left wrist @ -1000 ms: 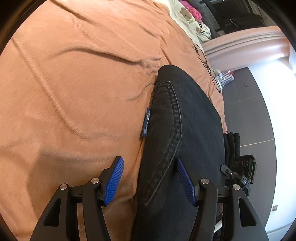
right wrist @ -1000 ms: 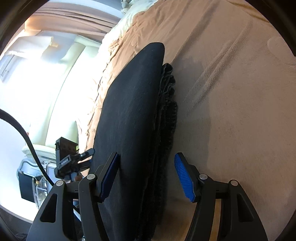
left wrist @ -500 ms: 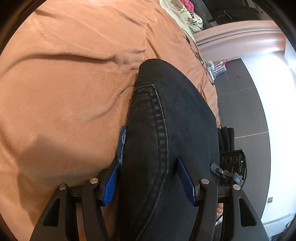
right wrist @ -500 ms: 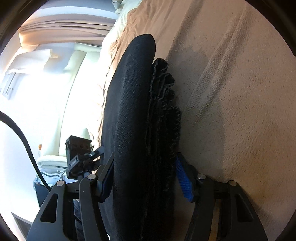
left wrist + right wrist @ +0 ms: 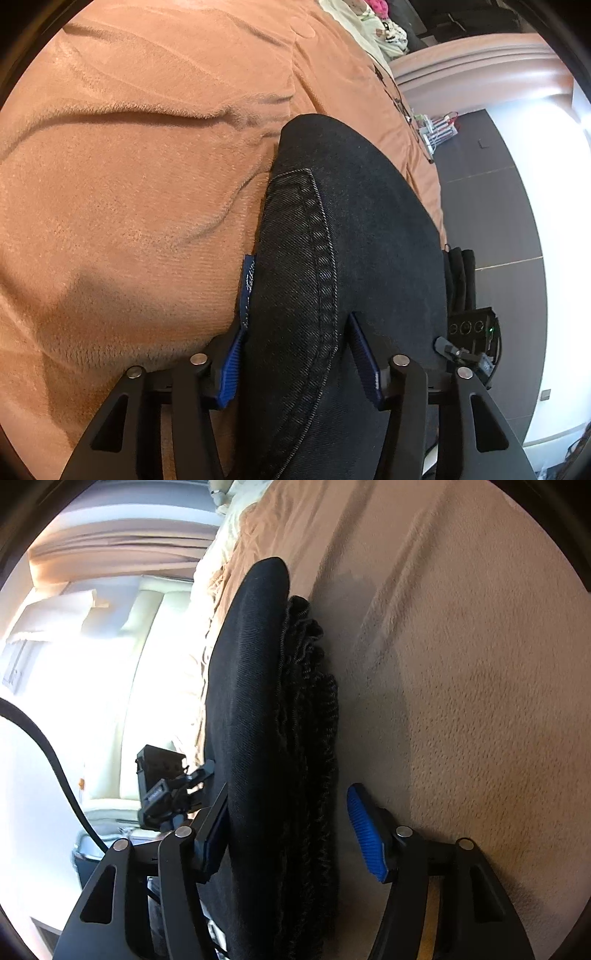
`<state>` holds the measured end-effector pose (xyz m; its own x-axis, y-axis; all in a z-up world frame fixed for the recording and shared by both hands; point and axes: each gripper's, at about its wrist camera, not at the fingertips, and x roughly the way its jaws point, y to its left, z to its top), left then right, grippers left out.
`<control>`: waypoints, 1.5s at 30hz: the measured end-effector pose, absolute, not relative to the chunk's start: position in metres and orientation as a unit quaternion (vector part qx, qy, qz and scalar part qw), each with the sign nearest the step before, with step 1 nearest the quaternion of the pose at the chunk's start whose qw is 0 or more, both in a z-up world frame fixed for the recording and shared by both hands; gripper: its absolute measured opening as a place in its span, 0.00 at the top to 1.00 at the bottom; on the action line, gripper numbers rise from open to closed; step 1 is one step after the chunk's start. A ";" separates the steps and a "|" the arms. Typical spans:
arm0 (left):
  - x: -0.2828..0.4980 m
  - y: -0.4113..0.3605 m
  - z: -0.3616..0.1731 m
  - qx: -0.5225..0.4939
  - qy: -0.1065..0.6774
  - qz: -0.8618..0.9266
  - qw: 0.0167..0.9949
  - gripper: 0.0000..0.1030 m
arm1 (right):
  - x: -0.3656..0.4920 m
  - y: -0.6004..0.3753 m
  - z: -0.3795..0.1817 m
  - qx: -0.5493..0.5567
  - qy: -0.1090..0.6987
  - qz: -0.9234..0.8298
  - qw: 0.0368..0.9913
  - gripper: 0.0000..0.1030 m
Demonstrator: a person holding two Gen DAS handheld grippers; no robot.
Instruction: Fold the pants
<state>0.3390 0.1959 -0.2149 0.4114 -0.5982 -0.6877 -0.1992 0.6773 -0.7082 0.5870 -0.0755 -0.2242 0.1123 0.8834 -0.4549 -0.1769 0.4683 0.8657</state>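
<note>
The black pants [image 5: 354,280] lie folded in a stack on the bed, on its orange-tan blanket [image 5: 129,192], close to the bed's side edge where dark floor [image 5: 491,221] begins. In the left wrist view the left claw [image 5: 301,360] has its blue-padded fingers [image 5: 231,373] spread to either side of the folded denim: one pad is wedged between the stack and the blanket, the other sits on top of the cloth, next to the stitched pocket seam. The jaws stand wide and whether they truly pinch the fabric I cannot tell. A small blue label [image 5: 246,288] sticks out from the pants' edge just above the lower pad. In the right wrist view the right claw [image 5: 291,836] straddles the other end of the pants [image 5: 251,701], where frayed, rippled layers [image 5: 314,709] show at the edge. Its far finger touches the smooth top fold, while its blue pad [image 5: 365,838] on the blanket [image 5: 480,701] side stands apart from the cloth, so this claw is open. A black cable [image 5: 48,746] curves across the bright room beyond the bed's edge.
</note>
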 end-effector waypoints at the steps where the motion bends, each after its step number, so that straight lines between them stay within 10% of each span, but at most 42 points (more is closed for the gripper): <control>1: 0.340 0.196 -0.215 -0.377 0.527 -0.132 0.750 0.49 | 0.588 -0.077 -0.226 0.335 0.537 0.396 0.665 0.40; 27: 0.337 0.189 -0.212 -0.363 0.535 -0.113 0.754 0.50 | 0.606 -0.056 -0.241 0.318 0.546 0.443 0.636 0.52; 45: 0.326 0.175 -0.168 -0.355 0.491 -0.147 0.782 0.72 | 0.590 -0.054 -0.177 0.255 0.486 0.430 0.717 0.73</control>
